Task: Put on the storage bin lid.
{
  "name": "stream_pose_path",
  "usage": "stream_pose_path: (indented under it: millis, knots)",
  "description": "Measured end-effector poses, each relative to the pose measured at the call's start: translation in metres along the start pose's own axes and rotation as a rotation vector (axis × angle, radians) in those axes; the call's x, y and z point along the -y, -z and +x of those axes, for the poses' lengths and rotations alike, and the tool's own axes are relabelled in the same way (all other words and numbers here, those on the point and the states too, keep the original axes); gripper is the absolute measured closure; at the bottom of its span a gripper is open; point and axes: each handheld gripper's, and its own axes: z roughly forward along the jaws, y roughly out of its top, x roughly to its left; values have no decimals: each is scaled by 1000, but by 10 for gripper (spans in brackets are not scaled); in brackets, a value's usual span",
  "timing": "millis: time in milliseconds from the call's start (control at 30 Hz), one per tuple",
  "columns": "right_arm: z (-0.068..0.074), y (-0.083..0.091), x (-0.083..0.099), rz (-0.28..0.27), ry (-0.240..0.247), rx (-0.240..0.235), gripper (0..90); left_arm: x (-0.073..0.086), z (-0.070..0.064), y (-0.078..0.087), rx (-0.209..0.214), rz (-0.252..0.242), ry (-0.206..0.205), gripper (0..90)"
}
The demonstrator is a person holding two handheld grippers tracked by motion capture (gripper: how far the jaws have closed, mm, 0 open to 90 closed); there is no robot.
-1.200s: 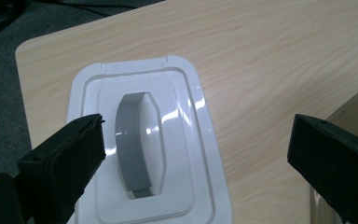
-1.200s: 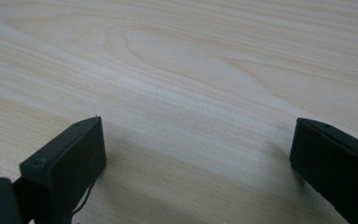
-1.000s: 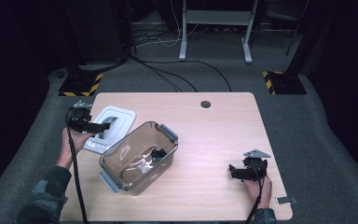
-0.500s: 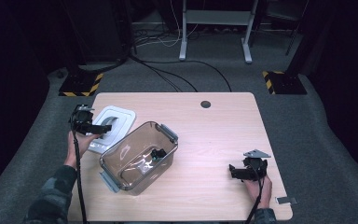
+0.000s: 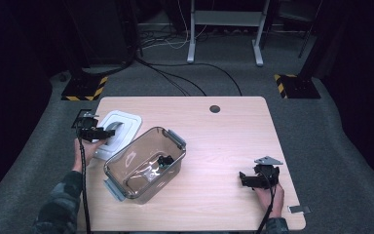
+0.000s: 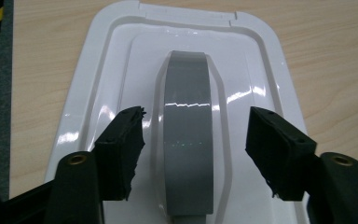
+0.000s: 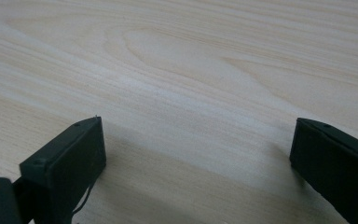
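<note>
A white box lid [image 5: 119, 131] [image 6: 121, 84] with a grey handle [image 6: 186, 135] lies flat at the table's left. My left gripper [image 5: 103, 132] [image 6: 196, 149] hovers over it, open, one jaw on each side of the handle without touching it. A clear plastic box [image 5: 143, 163] stands tilted in the middle-left of the table, with small dark items and a clear bag [image 5: 157, 165] inside. At the front right my right gripper [image 5: 246, 179] [image 7: 196, 163] rests low over bare wood, open, nothing between its jaws.
The wooden table [image 5: 224, 146] has a round cable hole [image 5: 215, 108] near its far edge. A small grey tag [image 5: 299, 209] lies at the front right corner. Cables and yellow-black floor plates [image 5: 85, 89] lie on the carpet beyond.
My left gripper has dropped slightly and edged forward over the lid's handle. The right gripper has stayed still.
</note>
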Motion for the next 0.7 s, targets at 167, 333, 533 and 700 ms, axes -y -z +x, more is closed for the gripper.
stream_pose_path:
  millis: [167,333,533,700]
  knots:
    - [0,0,0,0,0,0,28,2,-1,-7,-6,-4,-10,454]
    - [0,0,0,0,0,0,28,1,-3,-7,-6,-7,-59,599]
    - [0,0,0,0,0,0,28,2,-6,-8,-2,-33,-61,665]
    - [0,0,0,0,-1,0,28,3,-8,-6,7,-38,-79,667]
